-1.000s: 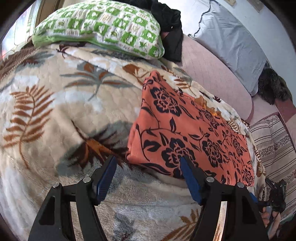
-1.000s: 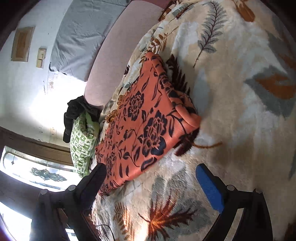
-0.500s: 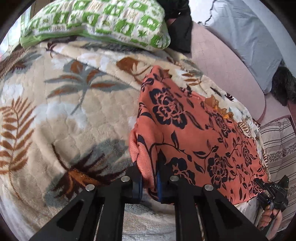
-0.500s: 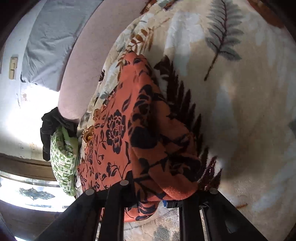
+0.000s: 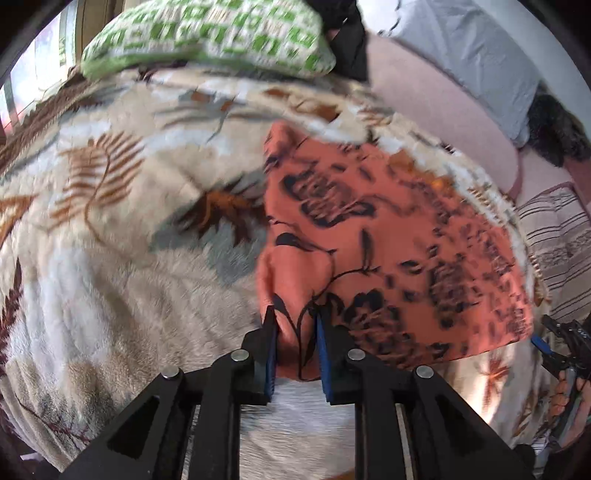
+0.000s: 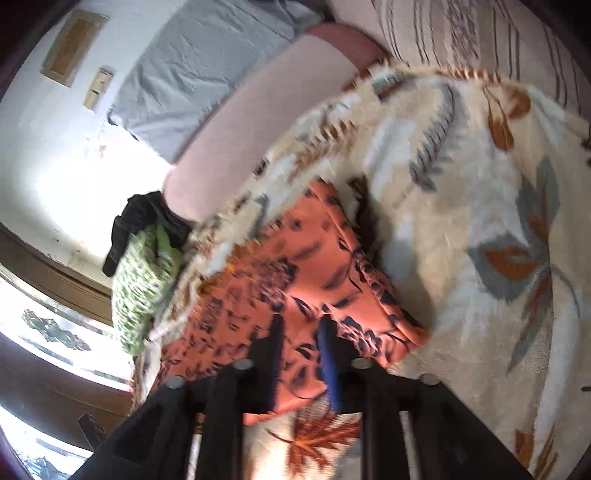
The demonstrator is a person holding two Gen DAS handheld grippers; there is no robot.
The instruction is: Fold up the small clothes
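An orange cloth with black flowers [image 5: 406, 240] lies folded on the leaf-patterned blanket [image 5: 129, 277]. My left gripper [image 5: 295, 321] is at its near left corner. A raised bunch of the cloth fills the gap between the blue pads, and the jaws are opening. In the right wrist view the same orange cloth [image 6: 295, 280] lies flatter. My right gripper [image 6: 301, 328] hovers over its near edge with the jaws opening; the fabric shows between the fingers and does not look pinched. A hand holds the right gripper [image 5: 554, 347] at the cloth's far corner.
A green checked pillow [image 5: 207, 33] and a black garment [image 5: 347, 44] lie at the head of the bed. A grey pillow [image 5: 472, 48] rests on the pink sheet [image 5: 443, 110]. A striped pillow [image 5: 557, 240] lies at the right. A bright window [image 6: 48, 332] is beyond the bed.
Both grippers went from wide open to closed on the cloth's near edge, and now stand slightly wider. The right view has pulled up and back. Both views are blurred by motion.
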